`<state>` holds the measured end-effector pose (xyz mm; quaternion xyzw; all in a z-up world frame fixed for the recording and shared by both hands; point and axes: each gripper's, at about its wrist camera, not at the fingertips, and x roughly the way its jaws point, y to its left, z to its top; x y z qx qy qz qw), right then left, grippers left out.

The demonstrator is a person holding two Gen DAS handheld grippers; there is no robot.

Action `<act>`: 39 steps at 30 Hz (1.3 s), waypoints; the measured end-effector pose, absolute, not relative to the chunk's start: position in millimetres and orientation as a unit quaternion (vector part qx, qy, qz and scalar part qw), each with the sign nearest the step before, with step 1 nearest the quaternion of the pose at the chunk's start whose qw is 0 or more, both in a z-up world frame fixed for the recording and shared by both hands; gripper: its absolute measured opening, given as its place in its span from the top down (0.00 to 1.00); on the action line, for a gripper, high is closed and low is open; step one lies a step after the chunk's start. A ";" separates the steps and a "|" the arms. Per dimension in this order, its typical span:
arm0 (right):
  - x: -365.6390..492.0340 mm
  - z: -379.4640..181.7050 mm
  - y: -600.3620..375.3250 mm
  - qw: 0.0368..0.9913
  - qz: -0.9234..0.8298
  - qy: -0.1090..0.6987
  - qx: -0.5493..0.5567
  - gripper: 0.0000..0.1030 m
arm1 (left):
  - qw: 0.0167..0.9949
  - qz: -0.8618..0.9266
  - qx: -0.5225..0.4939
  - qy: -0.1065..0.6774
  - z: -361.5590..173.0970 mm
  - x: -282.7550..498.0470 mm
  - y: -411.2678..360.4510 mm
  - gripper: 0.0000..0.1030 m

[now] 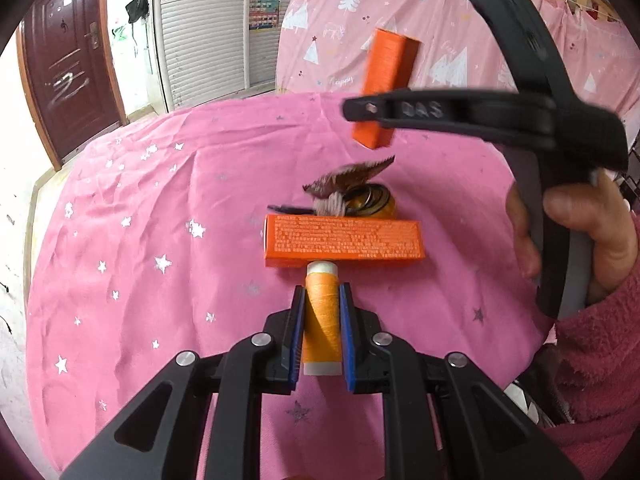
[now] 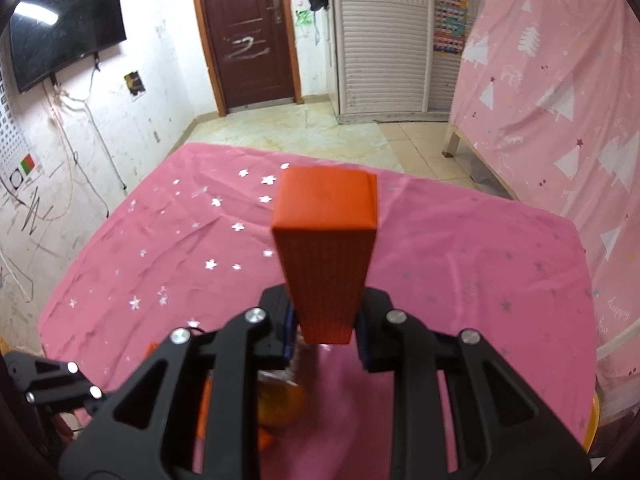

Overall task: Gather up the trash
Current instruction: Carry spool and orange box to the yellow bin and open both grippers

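Left gripper (image 1: 322, 312) fingers clamped on orange thread spool (image 1: 321, 320); right gripper (image 2: 326, 330) fingers clamped on long orange cardboard box (image 2: 326, 256), above pink-clothed worktop (image 2: 460, 264).

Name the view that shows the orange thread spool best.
Left wrist view: the orange thread spool lies full-length between the left gripper fingers, on the pink cloth. The right wrist view shows no clear spool.

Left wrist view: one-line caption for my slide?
Left gripper clamps an orange thread spool; right gripper lifts an orange box.
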<state>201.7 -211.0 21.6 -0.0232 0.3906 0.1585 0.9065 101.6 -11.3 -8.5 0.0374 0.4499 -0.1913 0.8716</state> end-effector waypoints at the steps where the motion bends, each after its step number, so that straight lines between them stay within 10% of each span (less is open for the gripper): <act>1: 201.1 22.3 -217.3 0.908 0.156 0.389 -0.019 0.79 | 0.873 -0.190 0.040 0.447 -4.6 101.6 -14.4 0.90; 39: 99.2 -15.9 -513.9 0.926 -0.066 0.348 0.130 0.78 | 0.852 -0.291 0.171 0.401 43.2 111.3 -249.0 0.90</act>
